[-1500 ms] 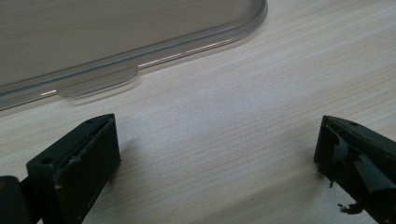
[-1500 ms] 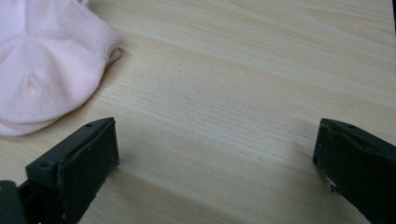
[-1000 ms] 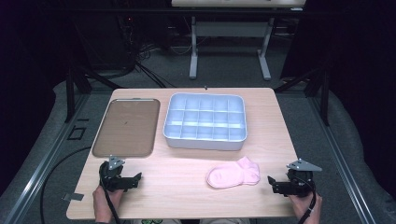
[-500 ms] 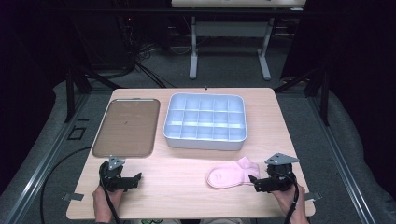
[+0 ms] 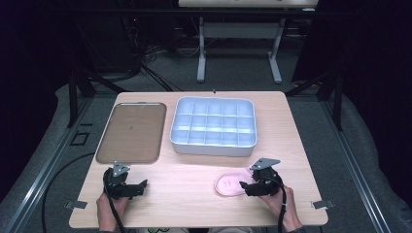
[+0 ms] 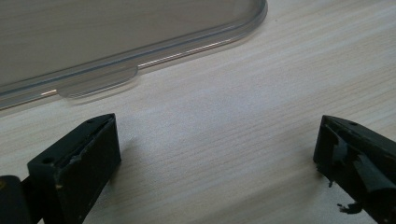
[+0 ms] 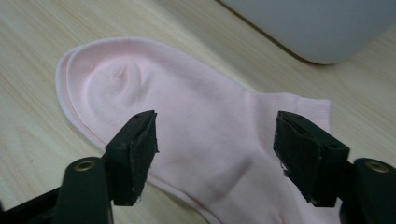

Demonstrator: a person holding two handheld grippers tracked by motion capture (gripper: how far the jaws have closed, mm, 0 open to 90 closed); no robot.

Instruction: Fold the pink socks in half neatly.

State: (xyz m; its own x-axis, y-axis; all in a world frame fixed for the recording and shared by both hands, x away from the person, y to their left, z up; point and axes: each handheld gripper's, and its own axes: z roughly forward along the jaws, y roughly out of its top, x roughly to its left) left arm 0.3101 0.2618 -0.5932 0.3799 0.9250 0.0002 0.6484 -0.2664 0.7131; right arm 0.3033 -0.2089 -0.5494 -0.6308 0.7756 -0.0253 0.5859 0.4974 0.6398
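As the right gripper [image 5: 248, 186] settles over a pink sock [image 5: 229, 184] at the lower right of the high view, its fingers [image 7: 135, 154] have just been closing, yet they stand clear of the cloth on either side, nothing pinched between them. The sock lies flat on the worktop [image 5: 194, 194], just in front of the white compartment tray [image 5: 214, 127], apparently laid out for an easy pick-up. At lower left, the left gripper [image 5: 138, 187] rests with fingers [image 6: 79, 163] spread and empty, parked near the brown lid [image 5: 130, 132], seemingly keeping out of the way until it is needed.
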